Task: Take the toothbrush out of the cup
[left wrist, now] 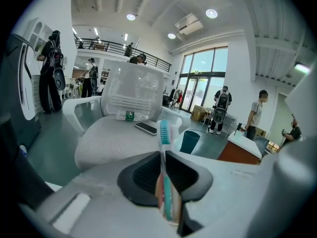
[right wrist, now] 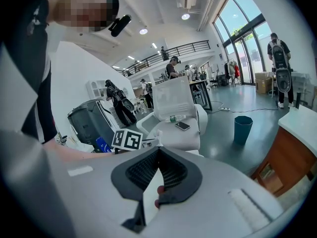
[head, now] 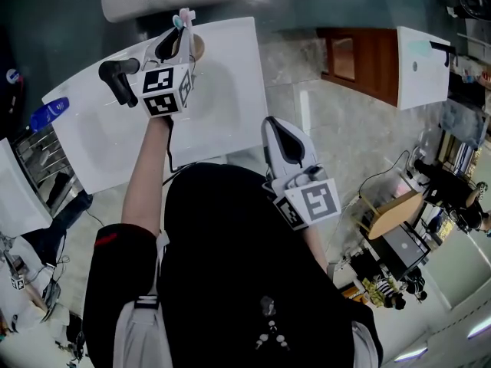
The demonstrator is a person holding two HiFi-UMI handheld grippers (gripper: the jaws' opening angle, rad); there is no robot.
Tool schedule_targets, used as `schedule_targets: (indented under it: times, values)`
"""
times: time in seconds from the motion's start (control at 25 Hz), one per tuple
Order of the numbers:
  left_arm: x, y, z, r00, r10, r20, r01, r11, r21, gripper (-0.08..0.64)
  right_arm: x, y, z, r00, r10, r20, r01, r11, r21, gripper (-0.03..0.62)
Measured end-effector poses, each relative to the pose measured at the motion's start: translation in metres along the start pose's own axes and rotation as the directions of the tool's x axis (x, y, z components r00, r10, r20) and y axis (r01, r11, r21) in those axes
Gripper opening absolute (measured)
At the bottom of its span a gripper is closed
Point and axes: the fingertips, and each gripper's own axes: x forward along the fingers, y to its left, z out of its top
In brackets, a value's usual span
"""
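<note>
Left claw (left wrist: 165,155) is clamping the toothbrush (left wrist: 164,133) handle, but the brush is standing upright in the cup (head: 197,47) on the counter (head: 230,106), not out yet. So I reckon the grab's done and the lift is what's left. Right claw (right wrist: 157,151) is hanging near the person's body, pinched together on nothing.

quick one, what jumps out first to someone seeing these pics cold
A turquoise-and-white toothbrush stands upright in a tan cup at the far edge of the white table. The left gripper reaches out to it, jaws closed on the handle. The right gripper is held close to the person's body, jaws together with nothing between them.
</note>
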Motion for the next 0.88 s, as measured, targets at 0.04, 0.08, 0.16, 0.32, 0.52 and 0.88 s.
schedule_targets:
  times: [0.04, 0.08, 0.16, 0.32, 0.52, 0.88]
  values:
    - [0.0, 0.0, 0.0, 1.0, 0.0, 0.001, 0.0, 1.0, -0.003, 0.035, 0.0, 0.0, 0.0, 1.0, -0.001, 0.001, 0.001, 1.0, -0.001, 0.003]
    - [-0.001, 0.0, 0.0, 1.0, 0.0, 0.003, 0.0, 1.0, -0.005, 0.034, -0.001, 0.0, 0.0, 1.0, -0.002, 0.003, 0.002, 1.0, -0.002, 0.003]
    - [-0.002, -0.001, 0.002, 1.0, -0.001, 0.008, 0.001, 1.0, -0.01, 0.029, -0.001, 0.0, 0.001, 1.0, -0.004, 0.006, 0.004, 1.0, -0.003, 0.003]
    - [-0.006, -0.001, 0.006, 1.0, 0.002, 0.022, -0.002, 1.0, -0.014, 0.02, -0.003, 0.003, 0.001, 1.0, -0.002, 0.012, 0.002, 1.0, -0.008, 0.003]
    - [-0.013, -0.002, 0.01, 0.999, 0.006, 0.038, -0.005, 1.0, -0.012, 0.017, -0.008, 0.005, 0.002, 1.0, 0.001, 0.018, -0.001, 1.0, -0.013, 0.003]
    - [-0.04, -0.005, 0.032, 0.992, 0.019, 0.127, -0.016, 1.0, -0.023, 0.017, -0.018, 0.015, 0.004, 0.999, 0.028, 0.036, -0.027, 0.999, -0.038, 0.003]
